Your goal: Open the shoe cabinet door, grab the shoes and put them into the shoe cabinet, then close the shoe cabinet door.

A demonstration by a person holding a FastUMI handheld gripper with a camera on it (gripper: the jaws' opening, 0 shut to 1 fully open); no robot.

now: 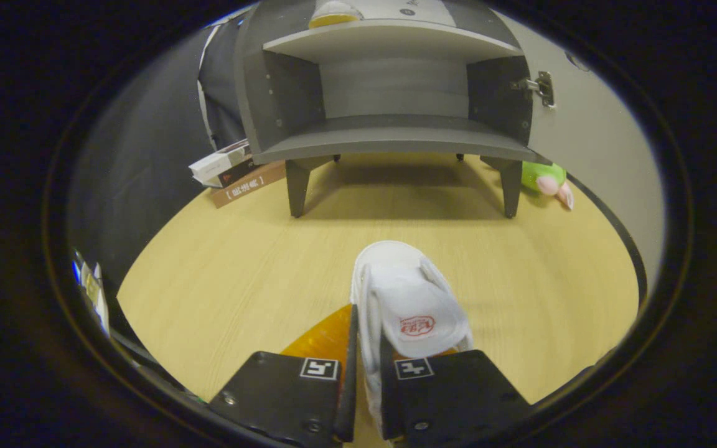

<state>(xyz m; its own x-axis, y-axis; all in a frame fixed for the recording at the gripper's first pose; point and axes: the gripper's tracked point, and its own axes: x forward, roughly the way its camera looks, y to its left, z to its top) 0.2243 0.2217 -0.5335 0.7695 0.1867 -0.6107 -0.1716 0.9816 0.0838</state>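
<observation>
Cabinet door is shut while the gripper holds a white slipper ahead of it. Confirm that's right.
Not right. The gripper view shows the cabinet with its door swung open, shelves exposed. The rest holds: the gripper is shut on the white slipper, ahead of the cabinet.

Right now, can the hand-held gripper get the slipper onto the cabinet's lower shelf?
Probably yes. The hand-held gripper is shut on the white slipper, the door stands open, and the bare wooden floor leads straight to the lower shelf.
</observation>
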